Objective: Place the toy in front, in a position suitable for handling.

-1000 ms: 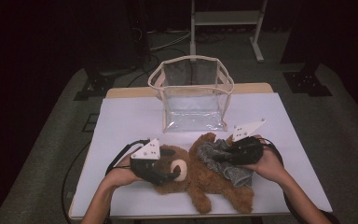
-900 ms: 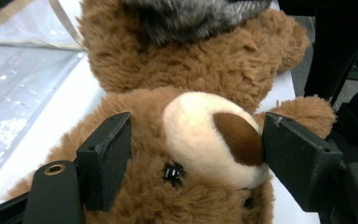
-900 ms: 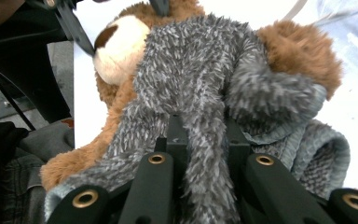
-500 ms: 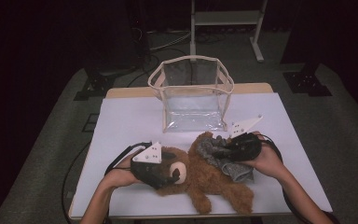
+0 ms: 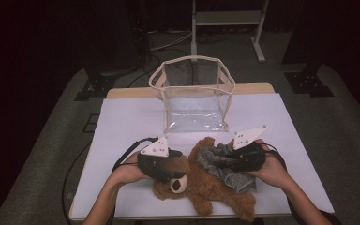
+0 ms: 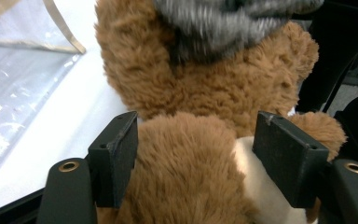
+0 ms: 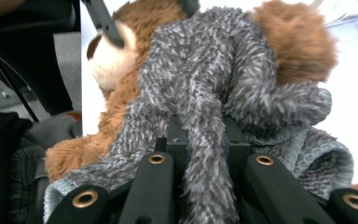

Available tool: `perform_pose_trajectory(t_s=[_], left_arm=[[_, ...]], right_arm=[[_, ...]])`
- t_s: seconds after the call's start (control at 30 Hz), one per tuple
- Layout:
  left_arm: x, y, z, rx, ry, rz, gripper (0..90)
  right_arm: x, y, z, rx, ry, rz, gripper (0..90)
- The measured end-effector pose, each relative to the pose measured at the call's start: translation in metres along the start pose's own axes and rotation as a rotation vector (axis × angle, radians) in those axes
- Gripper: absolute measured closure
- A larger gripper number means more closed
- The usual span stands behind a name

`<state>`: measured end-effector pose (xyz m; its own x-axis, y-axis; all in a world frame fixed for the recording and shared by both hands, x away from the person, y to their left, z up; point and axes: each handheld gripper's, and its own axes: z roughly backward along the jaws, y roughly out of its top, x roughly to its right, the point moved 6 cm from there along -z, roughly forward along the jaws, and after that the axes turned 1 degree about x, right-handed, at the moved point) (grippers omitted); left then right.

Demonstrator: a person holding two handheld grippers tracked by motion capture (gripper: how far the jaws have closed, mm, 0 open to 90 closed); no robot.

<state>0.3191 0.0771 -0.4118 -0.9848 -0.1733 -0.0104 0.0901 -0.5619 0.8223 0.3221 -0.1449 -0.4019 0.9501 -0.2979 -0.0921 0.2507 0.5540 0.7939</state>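
Standing empty, the clear bag (image 5: 194,101); left hand-held gripper (image 5: 168,169) closing around teddy bear's (image 5: 201,185) head; right hand-held gripper (image 5: 229,161) pinching grey garment (image 5: 225,168).

One brown teddy bear (image 5: 201,185), one grey fuzzy garment (image 5: 225,166), one clear plastic bag (image 5: 194,96) with cream trim, two claws, left claw (image 5: 168,174), right claw (image 5: 222,161), one white worktop (image 5: 131,122)

Bare forearms, no sleeves. Left gripper (image 5: 161,166), right gripper (image 5: 243,157): black bodies, grey three-cornered plates, black cables, brass-ringed screw holes, square pads.
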Motion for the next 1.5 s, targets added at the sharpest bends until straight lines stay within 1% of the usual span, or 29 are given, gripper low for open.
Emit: perform_pose_trajectory(t_s=[0.07,0.13,0.23,0.3,0.37,0.4,0.5,0.6,0.67,0.7,0.77,0.83,0.93,0.97,1.0,1.07,1.17,1.23,1.37,1.43,1.5], left_arm=[[0.003,-0.001,0.001,-0.005,0.009,-0.012,32.3],[0.005,-0.001,0.001,-0.014,0.014,-0.024,32.6],[0.006,-0.001,0.001,-0.015,0.019,-0.029,32.6],[0.007,-0.001,0.000,-0.022,0.017,-0.034,32.8],[0.008,-0.001,-0.001,-0.029,0.017,-0.045,32.8],[0.009,0.000,-0.002,-0.032,0.015,-0.048,32.8],[0.009,0.000,-0.003,-0.032,0.016,-0.052,32.9],[0.010,-0.001,-0.003,-0.031,0.016,-0.055,32.9],[0.010,-0.002,-0.003,-0.029,0.018,-0.055,32.9],[0.009,-0.002,-0.003,-0.025,0.018,-0.054,33.0],[0.008,-0.002,-0.003,-0.025,0.019,-0.054,33.2],[0.008,-0.002,-0.003,-0.022,0.020,-0.050,33.5],[0.007,-0.002,-0.004,-0.023,0.025,-0.046,33.5],[0.007,-0.002,-0.005,-0.024,0.027,-0.047,33.5],[0.007,-0.002,-0.005,-0.022,0.026,-0.047,33.5],[0.007,-0.002,-0.006,-0.021,0.025,-0.046,33.5],[0.007,-0.002,-0.007,-0.028,0.024,-0.050,33.5],[0.007,-0.001,-0.008,-0.026,0.024,-0.049,33.6],[0.008,-0.001,-0.009,-0.026,0.025,-0.050,33.6],[0.008,-0.002,-0.008,-0.030,0.025,-0.056,33.6],[0.008,-0.002,-0.008,-0.029,0.025,-0.057,33.6]], right_arm=[[0.005,-0.002,0.008,0.019,-0.005,-0.014,77.3],[0.009,-0.007,0.015,0.019,-0.028,-0.017,77.2],[0.017,-0.019,0.028,0.011,-0.063,-0.045,77.2],[0.022,-0.026,0.037,0.015,-0.083,-0.077,77.2],[0.026,-0.030,0.043,0.019,-0.097,-0.097,77.1],[0.027,-0.029,0.044,0.023,-0.095,-0.103,77.0],[0.023,-0.017,0.040,0.024,-0.090,-0.071,76.8],[0.017,-0.002,0.029,0.030,-0.058,-0.037,76.8],[0.017,0.002,0.020,0.022,-0.047,-0.028,76.6],[0.018,0.001,0.017,0.012,-0.046,-0.027,76.6],[0.021,-0.005,0.015,0.014,-0.040,-0.048,76.6],[0.026,-0.016,0.019,0.027,-0.039,-0.085,76.6],[0.031,-0.035,0.032,0.033,-0.053,-0.142,76.7],[0.032,-0.041,0.037,0.032,-0.065,-0.154,76.7],[0.033,-0.044,0.042,0.030,-0.075,-0.162,76.7],[0.032,-0.045,0.051,0.037,-0.086,-0.174,76.7],[0.028,-0.034,0.055,0.044,-0.083,-0.143,76.7],[0.025,-0.021,0.051,0.042,-0.072,-0.112,76.7],[0.020,0.008,0.030,0.024,-0.026,-0.045,76.7],[0.018,0.023,0.017,0.015,0.000,-0.022,76.7],[0.018,0.034,0.002,-0.009,0.024,-0.009,76.7]])
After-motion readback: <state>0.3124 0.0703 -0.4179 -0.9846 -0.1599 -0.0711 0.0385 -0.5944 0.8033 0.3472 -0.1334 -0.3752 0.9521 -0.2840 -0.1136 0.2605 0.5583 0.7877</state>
